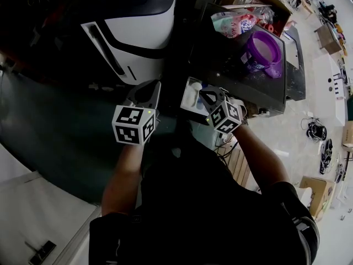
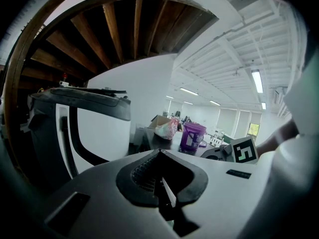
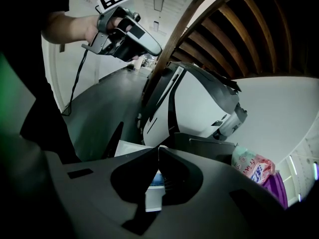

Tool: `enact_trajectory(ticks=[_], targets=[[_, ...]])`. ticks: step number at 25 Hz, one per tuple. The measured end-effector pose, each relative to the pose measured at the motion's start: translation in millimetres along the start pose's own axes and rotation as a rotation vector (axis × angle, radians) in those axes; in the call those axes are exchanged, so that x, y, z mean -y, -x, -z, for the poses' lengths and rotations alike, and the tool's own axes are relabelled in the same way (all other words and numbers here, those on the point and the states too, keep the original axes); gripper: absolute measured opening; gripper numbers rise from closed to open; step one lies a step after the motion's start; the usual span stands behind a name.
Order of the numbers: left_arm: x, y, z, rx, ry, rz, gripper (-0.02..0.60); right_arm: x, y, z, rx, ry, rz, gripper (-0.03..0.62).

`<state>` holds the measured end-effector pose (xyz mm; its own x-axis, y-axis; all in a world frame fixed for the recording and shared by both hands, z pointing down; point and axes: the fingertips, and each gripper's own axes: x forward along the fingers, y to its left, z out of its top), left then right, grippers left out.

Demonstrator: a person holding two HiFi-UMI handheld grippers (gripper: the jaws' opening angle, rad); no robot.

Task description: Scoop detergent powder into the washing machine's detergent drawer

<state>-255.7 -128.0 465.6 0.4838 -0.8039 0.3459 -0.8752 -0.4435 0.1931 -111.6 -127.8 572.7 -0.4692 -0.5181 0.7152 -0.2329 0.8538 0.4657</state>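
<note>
the drawer (image 1: 192,95) shows as a white tray with pale compartments, just right of the washer (image 1: 138,32) and under the right gripper (image 3: 158,148)

that gripper hides most of it; a white and blue patch in the hollow behind its tips is too dim to read

its jaws are pressed together on nothing, as are those of the left gripper (image 2: 160,151)

far right, a purple tub (image 1: 263,51) and a bag (image 1: 234,24) sit on a dark top (image 1: 218,54)
</note>
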Motion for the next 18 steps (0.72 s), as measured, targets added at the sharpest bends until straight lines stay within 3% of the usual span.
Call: enact_trajectory(ticks=[18], targets=[[1.5, 10.1, 2.7, 0.001, -0.002, 0.006, 0.008, -7.2, 4.6, -4.9, -0.027, 0.129, 0.064, 0.018]])
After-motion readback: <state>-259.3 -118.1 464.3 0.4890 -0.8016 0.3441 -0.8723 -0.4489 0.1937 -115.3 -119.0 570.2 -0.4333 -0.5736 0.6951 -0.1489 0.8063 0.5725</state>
